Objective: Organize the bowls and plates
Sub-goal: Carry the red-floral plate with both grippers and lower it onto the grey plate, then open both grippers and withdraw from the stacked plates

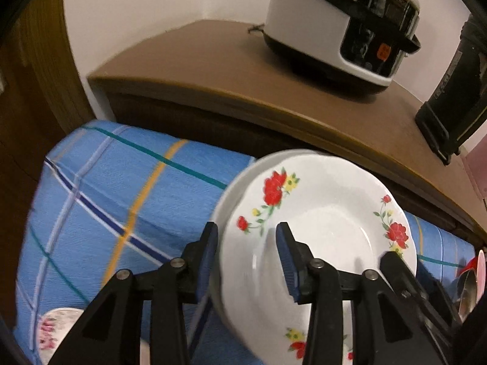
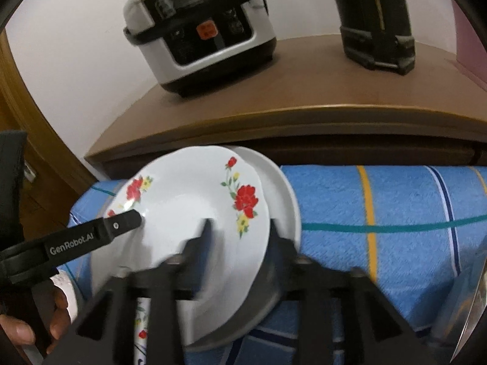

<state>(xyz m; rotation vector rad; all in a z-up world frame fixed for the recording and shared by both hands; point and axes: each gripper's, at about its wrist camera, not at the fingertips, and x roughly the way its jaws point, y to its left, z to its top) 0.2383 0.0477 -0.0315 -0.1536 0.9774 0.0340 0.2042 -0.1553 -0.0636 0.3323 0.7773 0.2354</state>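
Observation:
A white plate with red flowers point(image 1: 319, 222) lies on top of a plain white plate point(image 1: 240, 179), both lifted above the blue checked cloth point(image 1: 121, 188). My left gripper point(image 1: 248, 255) grips the stack's left edge, one finger on top, one beneath. My right gripper point(image 2: 240, 234) grips the opposite edge of the flowered plate point(image 2: 188, 194) and the plain plate point(image 2: 283, 188). The left gripper's finger point(image 2: 121, 222) shows on the plate's left rim in the right wrist view.
A brown wooden counter point(image 1: 213, 70) stands behind, with a white rice cooker point(image 1: 341, 21) and a black appliance point(image 1: 453, 97). Another flowered dish point(image 1: 54, 331) lies at the lower left on the cloth. A metal spoon point(image 1: 467, 289) and red item sit at the right.

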